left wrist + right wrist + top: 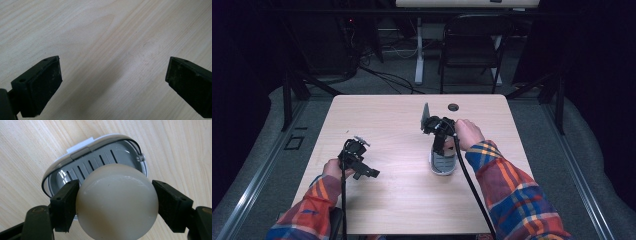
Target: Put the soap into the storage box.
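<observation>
Pale wood grain covered the table, the largest thing in the scene. On its right half lay an open soap case, white outside with a grey slotted tray within; in the high view it sat just below the right gripper. That gripper hung directly over the case, its jaws clamped on a rounded, cream-coloured bar of soap. Well apart, near the left edge, the left gripper had its jaws spread wide over bare wood.
</observation>
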A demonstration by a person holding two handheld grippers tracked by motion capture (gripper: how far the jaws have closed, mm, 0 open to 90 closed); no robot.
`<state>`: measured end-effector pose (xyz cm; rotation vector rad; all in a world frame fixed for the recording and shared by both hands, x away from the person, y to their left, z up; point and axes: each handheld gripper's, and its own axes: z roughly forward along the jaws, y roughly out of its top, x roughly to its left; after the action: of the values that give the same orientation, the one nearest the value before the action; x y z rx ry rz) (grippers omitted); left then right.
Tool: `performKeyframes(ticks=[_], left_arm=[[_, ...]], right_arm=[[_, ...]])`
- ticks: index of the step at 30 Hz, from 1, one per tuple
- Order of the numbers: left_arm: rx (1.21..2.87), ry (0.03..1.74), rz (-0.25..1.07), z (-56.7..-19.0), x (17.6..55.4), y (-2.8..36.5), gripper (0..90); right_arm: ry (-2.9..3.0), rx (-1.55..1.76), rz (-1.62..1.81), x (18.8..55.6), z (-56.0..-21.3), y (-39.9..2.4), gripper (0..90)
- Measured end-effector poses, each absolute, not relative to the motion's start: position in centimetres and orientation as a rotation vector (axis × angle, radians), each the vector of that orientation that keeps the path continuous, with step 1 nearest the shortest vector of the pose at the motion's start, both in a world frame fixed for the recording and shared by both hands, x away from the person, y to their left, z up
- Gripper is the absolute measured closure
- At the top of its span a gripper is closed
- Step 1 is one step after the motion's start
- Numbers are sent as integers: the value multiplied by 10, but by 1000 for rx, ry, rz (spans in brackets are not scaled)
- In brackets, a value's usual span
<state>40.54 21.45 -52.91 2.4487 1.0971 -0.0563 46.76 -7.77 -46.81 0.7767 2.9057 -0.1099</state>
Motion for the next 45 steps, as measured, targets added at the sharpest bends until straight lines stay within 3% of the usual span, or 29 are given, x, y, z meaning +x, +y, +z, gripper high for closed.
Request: performKeyframes(ticks=[45], left_arm=[[2452,1097,-54,-529,405,215,6]], right_arm=[[2976,763,-55,463,-506,-76,241]])
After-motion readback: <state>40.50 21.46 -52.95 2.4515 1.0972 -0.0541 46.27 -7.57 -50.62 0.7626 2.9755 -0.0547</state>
